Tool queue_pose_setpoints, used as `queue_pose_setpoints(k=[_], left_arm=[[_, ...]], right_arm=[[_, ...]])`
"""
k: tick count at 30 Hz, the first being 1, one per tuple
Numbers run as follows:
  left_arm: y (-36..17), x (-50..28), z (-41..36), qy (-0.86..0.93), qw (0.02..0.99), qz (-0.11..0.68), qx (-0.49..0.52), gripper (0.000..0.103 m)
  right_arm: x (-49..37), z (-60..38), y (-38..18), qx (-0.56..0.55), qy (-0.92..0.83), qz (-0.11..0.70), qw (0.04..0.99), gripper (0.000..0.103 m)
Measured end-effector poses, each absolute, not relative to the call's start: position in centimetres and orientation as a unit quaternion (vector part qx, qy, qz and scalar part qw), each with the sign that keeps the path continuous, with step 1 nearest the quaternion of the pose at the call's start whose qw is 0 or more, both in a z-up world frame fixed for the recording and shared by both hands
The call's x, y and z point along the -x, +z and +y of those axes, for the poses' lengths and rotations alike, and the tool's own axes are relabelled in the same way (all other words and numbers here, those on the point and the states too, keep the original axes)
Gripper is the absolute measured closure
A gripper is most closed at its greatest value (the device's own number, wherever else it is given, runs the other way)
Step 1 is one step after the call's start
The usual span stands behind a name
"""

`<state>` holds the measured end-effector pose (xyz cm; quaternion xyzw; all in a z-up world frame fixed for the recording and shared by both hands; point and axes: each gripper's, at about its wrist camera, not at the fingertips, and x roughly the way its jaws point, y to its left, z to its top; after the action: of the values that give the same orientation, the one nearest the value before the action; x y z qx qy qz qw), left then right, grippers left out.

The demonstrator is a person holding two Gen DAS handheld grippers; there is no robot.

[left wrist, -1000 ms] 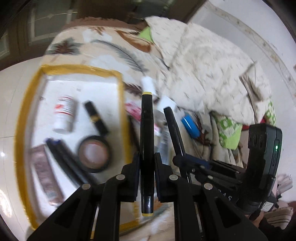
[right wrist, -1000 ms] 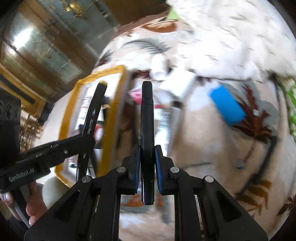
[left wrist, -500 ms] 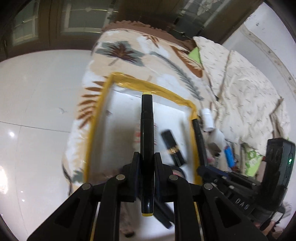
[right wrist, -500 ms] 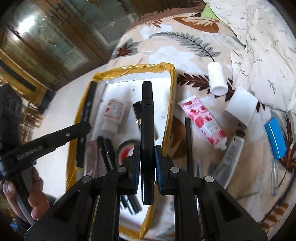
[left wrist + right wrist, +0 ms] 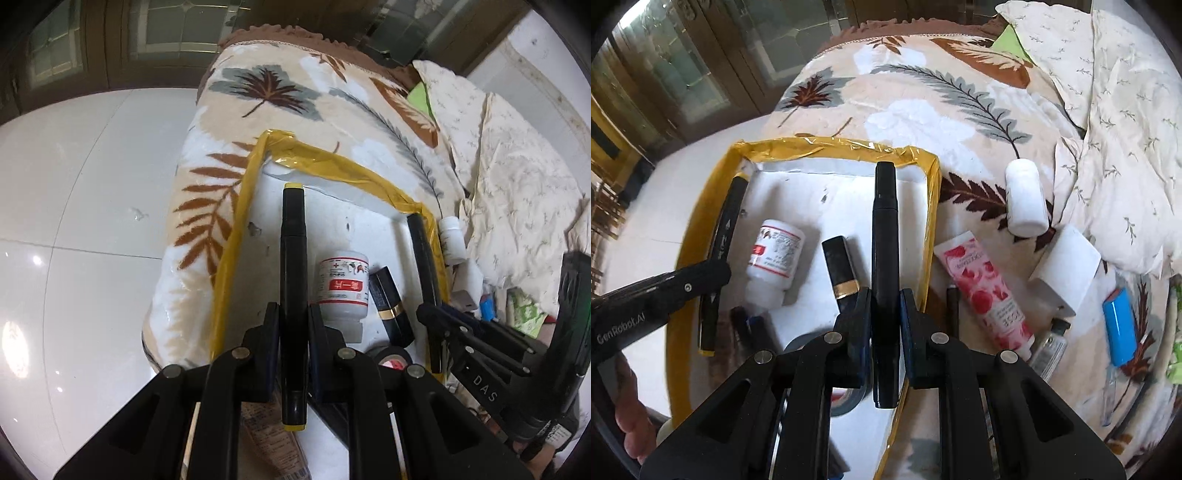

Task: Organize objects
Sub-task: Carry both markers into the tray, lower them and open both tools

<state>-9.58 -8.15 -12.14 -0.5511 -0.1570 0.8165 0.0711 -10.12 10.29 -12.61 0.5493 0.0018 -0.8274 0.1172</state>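
Note:
A white tray with a yellow taped rim lies on a leaf-patterned blanket. My left gripper is shut on a black marker with yellow ends, held over the tray's left side. My right gripper is shut on a plain black marker, held over the tray's right side. In the tray lie a white pill bottle, a black lipstick with a gold band, a round compact and dark pens.
On the blanket right of the tray lie a pink strawberry tube, a white bottle, a white box, a blue object and a grey tube. A crumpled quilt lies far right. White floor lies left.
Both grippers moved left from the loose items on the blanket to above the tray, each still holding its marker. The views have settled and sharpened.

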Motion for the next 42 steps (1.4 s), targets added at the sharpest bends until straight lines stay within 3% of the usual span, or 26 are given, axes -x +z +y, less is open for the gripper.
queue_pose_setpoints(k=[5,13,23,42], left_arm=[[-12.6,9.9,-8.1,0.814,0.062,-0.151,0.557,0.09],[-12.9,10.5,-8.7,0.814,0.053,-0.166,0.554,0.09],[-12.7,10.7,-8.1,0.817,0.058,-0.156,0.552,0.09],[-13.1,10.6,-7.4,0.82,0.062,-0.132,0.553,0.089]], right_arm=[[10.1,8.9,-13.2,-0.567,-0.814,0.027,0.126,0.089],[9.7,9.2,-12.6,-0.57,-0.81,-0.011,0.136,0.089],[11.2,8.0,-14.1,-0.577,-0.807,0.061,0.11,0.089],[9.7,8.4,-13.9,-0.573,-0.805,0.006,0.153,0.088]])
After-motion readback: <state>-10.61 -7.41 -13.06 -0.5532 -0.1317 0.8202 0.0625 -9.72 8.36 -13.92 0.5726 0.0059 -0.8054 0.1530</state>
